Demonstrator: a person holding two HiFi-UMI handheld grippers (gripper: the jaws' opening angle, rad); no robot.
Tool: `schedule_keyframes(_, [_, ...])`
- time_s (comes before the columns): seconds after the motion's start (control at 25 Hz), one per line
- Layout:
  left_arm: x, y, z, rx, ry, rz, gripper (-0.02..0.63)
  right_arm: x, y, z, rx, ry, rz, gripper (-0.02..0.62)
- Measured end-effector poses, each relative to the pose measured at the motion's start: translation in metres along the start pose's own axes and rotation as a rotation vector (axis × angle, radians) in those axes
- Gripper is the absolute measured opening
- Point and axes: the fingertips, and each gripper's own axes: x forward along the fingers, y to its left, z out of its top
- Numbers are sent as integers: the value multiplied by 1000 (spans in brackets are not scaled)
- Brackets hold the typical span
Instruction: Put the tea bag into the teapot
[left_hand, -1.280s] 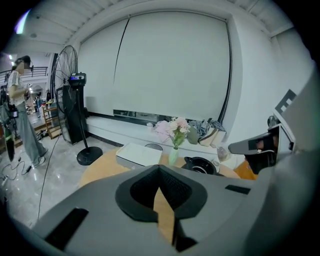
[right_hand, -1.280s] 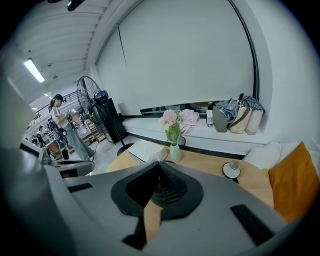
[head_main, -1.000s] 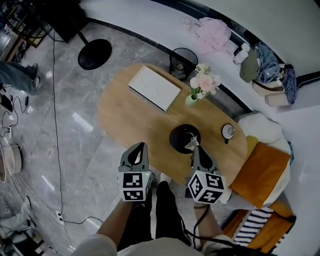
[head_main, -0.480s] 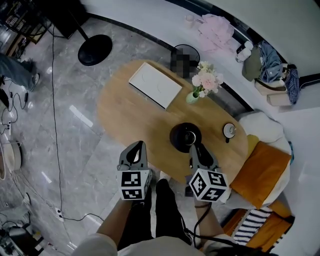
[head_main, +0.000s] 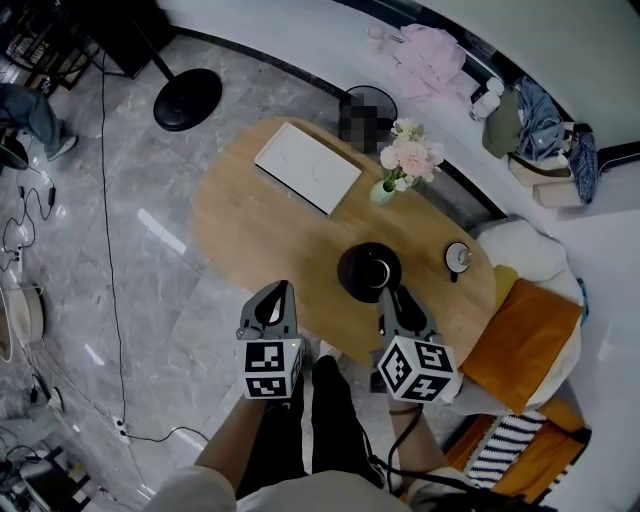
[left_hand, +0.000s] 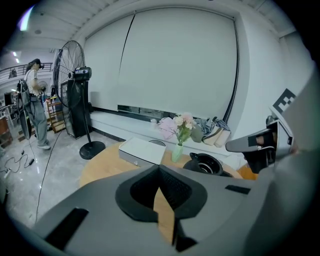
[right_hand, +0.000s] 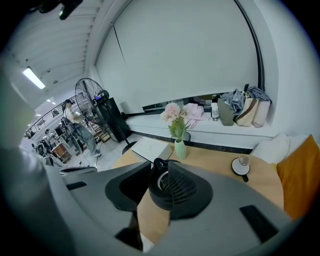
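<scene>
The black teapot (head_main: 370, 270) stands lidless on the oval wooden table (head_main: 250, 230), near its front edge. My right gripper (head_main: 392, 295) hovers just in front of the teapot, open, with nothing between its jaws. In the right gripper view the teapot (right_hand: 159, 186) shows through the gap of that gripper (right_hand: 160, 172). No tea bag is visible in any view. My left gripper (head_main: 280, 290) hangs over the table's front edge, left of the teapot, shut and empty. Seen from the left gripper (left_hand: 159, 169), the teapot (left_hand: 202, 164) lies ahead to the right.
A flat white box (head_main: 307, 170) lies at the table's far left. A green vase of pink flowers (head_main: 385, 190) stands behind the teapot. A cup on a saucer (head_main: 457, 260) sits at the right end. An orange cushion (head_main: 520, 345) is beside the table, a fan base (head_main: 188, 100) on the floor.
A pale tea bag hanging from my right gripper over the teapot a second ago is gone from view. The right gripper's jaws now stand apart. The left gripper stayed put.
</scene>
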Motion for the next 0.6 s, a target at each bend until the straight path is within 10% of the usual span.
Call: schedule_keyframes(0.6, [-13, -8, 22, 25, -25, -19, 8, -19, 10, 14, -27, -26, -5, 95])
